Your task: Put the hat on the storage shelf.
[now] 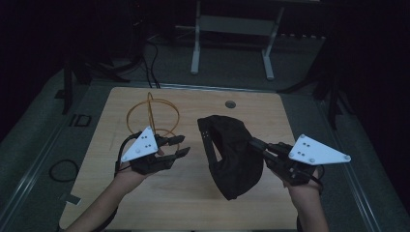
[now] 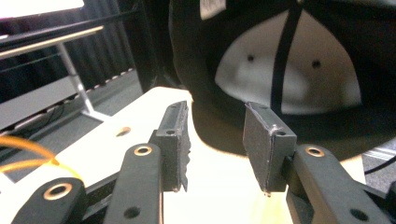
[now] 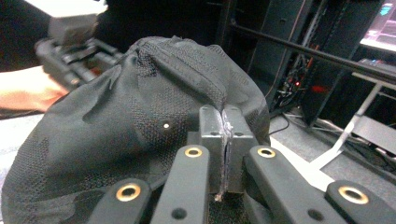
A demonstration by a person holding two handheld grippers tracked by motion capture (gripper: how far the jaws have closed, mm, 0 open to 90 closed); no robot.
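A black cap hangs above the wooden table, its pale lining facing left. My right gripper comes in from the right and is shut on the cap's fabric. In the right gripper view the jaws pinch a fold of the cap. My left gripper hovers just left of the cap, open, with nothing between its fingers. In the left gripper view its jaws stand apart and point at the inside of the cap, a short way off.
A yellow wire hoop stand sits on the table behind my left gripper, and its wire shows in the left gripper view. A round cable hole lies near the far edge. Beyond the table stands a white desk frame.
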